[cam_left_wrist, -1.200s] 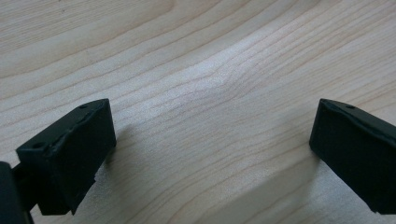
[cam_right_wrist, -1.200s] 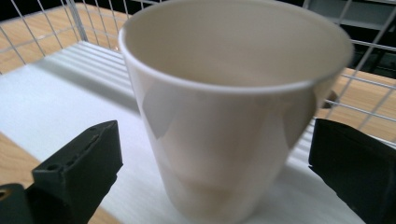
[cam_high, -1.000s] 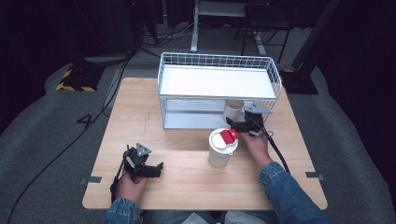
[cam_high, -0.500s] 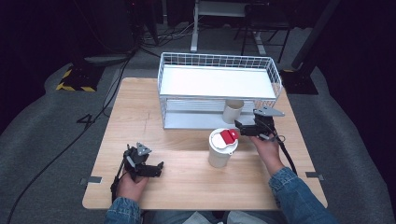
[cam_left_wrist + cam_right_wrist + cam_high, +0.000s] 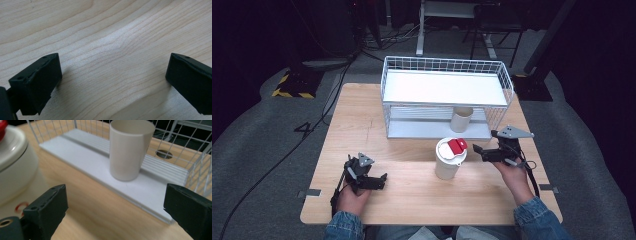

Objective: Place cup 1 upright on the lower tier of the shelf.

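The right gripper (image 5: 479, 151) is spread wide and holds nothing; it hangs just above the table (image 5: 412, 145) near the right edge, just right of the lidded cup (image 5: 450, 158). In the right gripper view its jaws frame the tumbler (image 5: 130, 148), which stands upright on the rack's (image 5: 442, 90) lower shelf (image 5: 100, 167) near its right end, apart from the jaws. The lidded cup, with a red tab on its white lid, stands upright on the table just in front of the rack, touching neither gripper.

Judging from that aim, the step in hand looks like a reach for one of the two cups, more likely the tumbler, since it sits between the jaw tips in that view. The next move would call for going forward under the upper shelf, keeping clear of the wire side, and closing around the tumbler's wall low enough not to tip it.

The right hand (image 5: 512, 172) comes in from the near edge, forearm angled inward, gripper pointing left and slightly away. The left gripper (image 5: 382, 181), jaws also wide and empty, rests on the bare wood near the near-left corner, the left hand (image 5: 354, 197) behind it.
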Available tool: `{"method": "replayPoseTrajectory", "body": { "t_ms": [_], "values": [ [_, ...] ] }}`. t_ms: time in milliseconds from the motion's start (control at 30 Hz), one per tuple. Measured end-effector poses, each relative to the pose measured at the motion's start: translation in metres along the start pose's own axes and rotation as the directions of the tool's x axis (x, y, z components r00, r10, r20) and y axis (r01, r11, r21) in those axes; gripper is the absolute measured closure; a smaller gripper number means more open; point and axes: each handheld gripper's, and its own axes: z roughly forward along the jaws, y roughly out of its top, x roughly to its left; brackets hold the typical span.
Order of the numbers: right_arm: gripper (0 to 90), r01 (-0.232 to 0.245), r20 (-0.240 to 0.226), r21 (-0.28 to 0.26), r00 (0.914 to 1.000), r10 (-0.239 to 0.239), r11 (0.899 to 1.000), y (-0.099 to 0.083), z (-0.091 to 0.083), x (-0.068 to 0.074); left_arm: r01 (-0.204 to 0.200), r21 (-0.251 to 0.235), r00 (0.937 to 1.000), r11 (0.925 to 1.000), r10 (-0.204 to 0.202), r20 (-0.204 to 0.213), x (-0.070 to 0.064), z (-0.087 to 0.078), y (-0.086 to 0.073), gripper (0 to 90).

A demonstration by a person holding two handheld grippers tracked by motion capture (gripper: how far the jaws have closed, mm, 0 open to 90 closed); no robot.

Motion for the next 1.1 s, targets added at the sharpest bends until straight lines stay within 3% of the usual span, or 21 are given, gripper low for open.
{"method": "replayPoseTrajectory", "body": {
  "t_ms": [100, 133, 200, 400, 533, 833, 1000, 1100],
  "values": [
    [6.0, 0.009, -0.006, 0.016, 0.9999, -0.009, 1.000, -0.004, -0.007, 0.006, 0.002, 0.003, 1.0000, 1.0000, -0.002, 0.003, 0.000, 0.000, 0.000, 0.8],
    [6.2, -0.007, -0.039, 0.009, 0.9992, 0.008, 1.000, -0.009, -0.013, 0.010, 0.001, 0.002, 1.0000, 1.0000, -0.001, 0.003, 0.000, 0.000, 0.001, 0.7],
    [6.3, -0.023, -0.059, 0.008, 0.9980, 0.023, 1.000, -0.013, -0.019, 0.013, 0.003, 0.003, 1.0000, 1.0000, -0.003, 0.000, 0.000, 0.001, 0.001, 0.6],
    [7.4, -0.035, -0.081, -0.017, 0.9961, 0.033, 0.999, -0.030, -0.034, 0.019, 0.002, 0.002, 1.0000, 1.0000, -0.002, 0.002, 0.000, 0.002, 0.002, 0.6],
    [7.4, -0.005, -0.071, 0.001, 0.9975, 0.006, 1.000, -0.034, -0.039, 0.021, -0.002, 0.003, 1.0000, 1.0000, 0.002, 0.001, 0.000, 0.002, 0.003, 0.5],
    [8.2, -0.009, -0.095, 0.015, 0.9954, 0.011, 1.000, -0.046, -0.056, 0.021, -0.001, 0.002, 1.0000, 1.0000, 0.001, 0.002, 0.000, 0.003, 0.003, 0.6],
    [10.6, 0.025, -0.193, 0.024, 0.9811, -0.020, 0.999, -0.048, -0.061, 0.026, -0.002, 0.004, 1.0000, 1.0000, 0.002, 0.002, 0.000, 0.002, 0.003, 0.6],
    [10.6, 0.037, -0.214, 0.021, 0.9764, -0.032, 0.999, -0.048, -0.062, 0.029, -0.002, 0.002, 1.0000, 1.0000, 0.002, 0.002, 0.000, 0.003, 0.003, 0.6]
  ]
}}
